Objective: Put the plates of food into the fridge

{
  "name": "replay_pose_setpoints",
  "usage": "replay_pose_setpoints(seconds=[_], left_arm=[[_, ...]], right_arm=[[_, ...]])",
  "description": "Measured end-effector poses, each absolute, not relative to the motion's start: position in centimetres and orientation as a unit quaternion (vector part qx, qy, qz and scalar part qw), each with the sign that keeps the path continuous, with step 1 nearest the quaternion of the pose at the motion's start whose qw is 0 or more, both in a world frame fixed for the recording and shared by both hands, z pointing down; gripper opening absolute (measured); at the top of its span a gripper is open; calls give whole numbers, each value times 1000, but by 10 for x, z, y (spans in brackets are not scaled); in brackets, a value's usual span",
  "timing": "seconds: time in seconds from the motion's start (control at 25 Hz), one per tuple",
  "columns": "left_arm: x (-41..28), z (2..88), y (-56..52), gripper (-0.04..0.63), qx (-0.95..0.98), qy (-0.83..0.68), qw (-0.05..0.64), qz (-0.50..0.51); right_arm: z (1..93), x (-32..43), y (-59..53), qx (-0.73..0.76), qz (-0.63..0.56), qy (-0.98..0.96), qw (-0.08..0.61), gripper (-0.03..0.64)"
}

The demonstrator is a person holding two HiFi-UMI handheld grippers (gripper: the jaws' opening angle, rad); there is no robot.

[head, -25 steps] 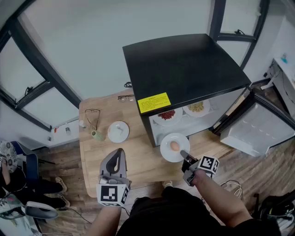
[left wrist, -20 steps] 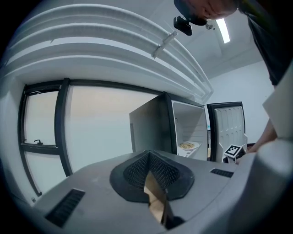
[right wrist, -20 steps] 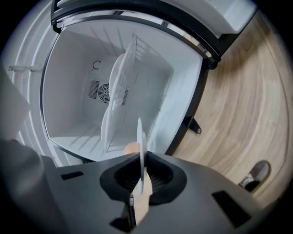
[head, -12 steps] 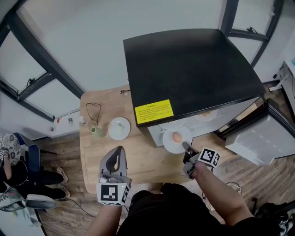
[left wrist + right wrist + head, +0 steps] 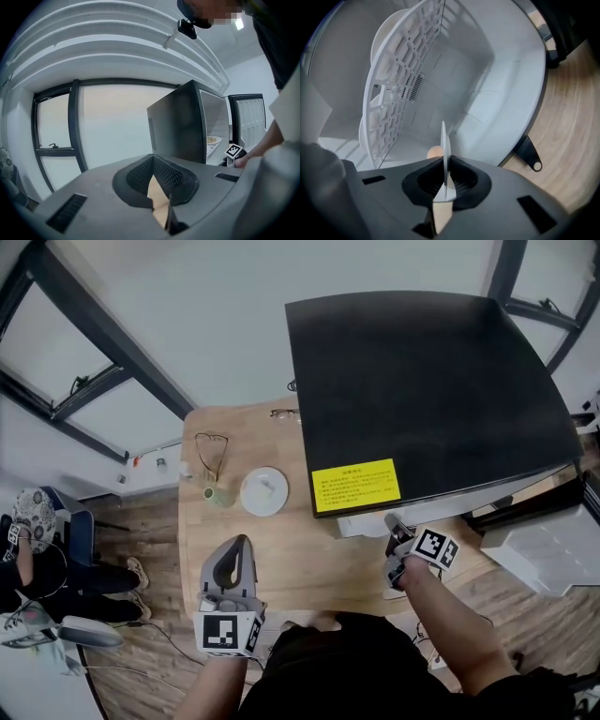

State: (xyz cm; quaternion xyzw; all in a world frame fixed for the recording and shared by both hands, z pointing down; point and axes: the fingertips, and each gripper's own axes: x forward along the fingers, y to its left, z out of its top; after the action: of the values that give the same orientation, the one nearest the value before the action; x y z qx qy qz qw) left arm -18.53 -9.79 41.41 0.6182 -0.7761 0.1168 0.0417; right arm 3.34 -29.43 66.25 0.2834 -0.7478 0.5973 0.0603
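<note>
My right gripper [image 5: 443, 180] is shut on the rim of a white plate [image 5: 444, 140], seen edge-on, with a round orange-brown piece of food [image 5: 435, 152] on it. The plate is inside the white fridge cavity [image 5: 487, 79], below the wire shelf [image 5: 401, 84]. In the head view the right gripper [image 5: 393, 522] reaches under the black fridge top [image 5: 422, 381], which hides the plate. My left gripper [image 5: 241, 545] hovers over the wooden table [image 5: 309, 563] with its jaws together and nothing in them. The left gripper view shows the left gripper [image 5: 157, 190] and another plate of food [image 5: 213, 139] on the fridge shelf.
A white plate [image 5: 263, 491], a small green cup [image 5: 215, 495] and two pairs of glasses [image 5: 212, 451] lie on the table left of the fridge. The open fridge door [image 5: 246, 117] stands to the right. A wood floor [image 5: 567, 117] lies beyond the fridge.
My right gripper has carried the plate forward from in front of the fridge into its lower compartment, so the fridge top now hides it. The left gripper has shifted only a little.
</note>
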Motion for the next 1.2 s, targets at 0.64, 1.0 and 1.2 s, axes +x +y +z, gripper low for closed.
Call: replay_pose_setpoints(seconds=[0.64,1.0,1.2], left_arm=[[-201,404,-85,3,607,-784,29,123],[-198,403,-81,3,601,-790,31,119],[-188,400,-85,3,610,-784,24,117]], right_arm=[[672,20,-326,362,369,-824,232,126],[680,24,-335,370,275,-831,311,192],[669,30,-338,380,250,-840,296,192]])
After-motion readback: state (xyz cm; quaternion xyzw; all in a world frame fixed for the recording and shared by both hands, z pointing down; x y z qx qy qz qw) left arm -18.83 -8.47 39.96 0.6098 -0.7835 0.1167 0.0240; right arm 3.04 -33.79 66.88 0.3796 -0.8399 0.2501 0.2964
